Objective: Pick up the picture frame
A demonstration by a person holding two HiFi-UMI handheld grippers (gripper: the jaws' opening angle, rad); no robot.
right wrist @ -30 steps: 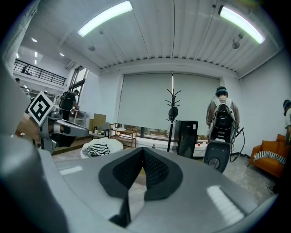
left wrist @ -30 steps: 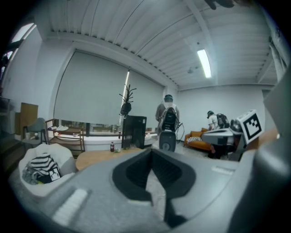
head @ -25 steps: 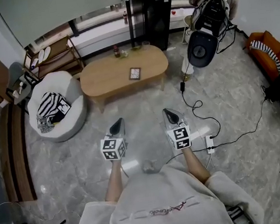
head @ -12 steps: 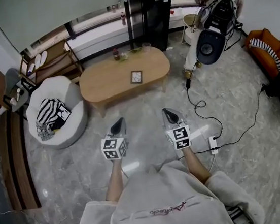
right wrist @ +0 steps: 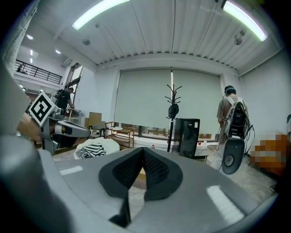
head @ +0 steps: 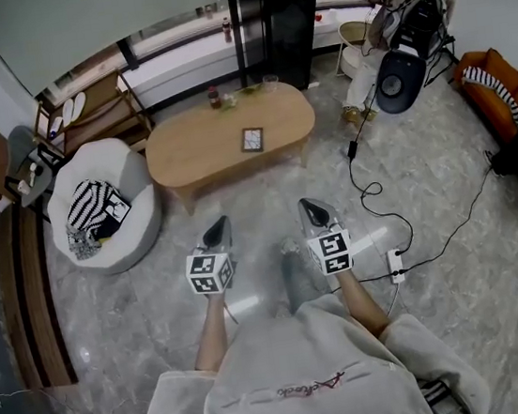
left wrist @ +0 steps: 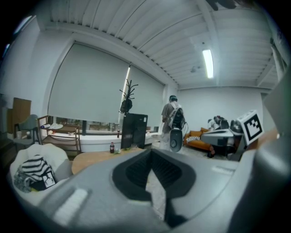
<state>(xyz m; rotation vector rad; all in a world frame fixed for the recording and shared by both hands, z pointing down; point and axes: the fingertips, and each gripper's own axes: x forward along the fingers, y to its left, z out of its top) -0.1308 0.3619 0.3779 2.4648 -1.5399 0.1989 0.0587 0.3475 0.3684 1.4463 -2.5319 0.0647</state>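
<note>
light: bright ceiling tubes [right wrist: 102, 10] | edges: fisheye warp | near tongs blurred

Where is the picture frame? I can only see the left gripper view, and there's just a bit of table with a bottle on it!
Observer: The head view shows it. The picture frame lies flat on the oval wooden table, a little right of its middle.
Operator: Are we close enough to grab it?
Observer: No. The left gripper and the right gripper are both over the floor, apart from the table's near edge.
Operator: Is the other gripper holding anything?
Observer: No. The right gripper view shows its jaws together with nothing between them.
</note>
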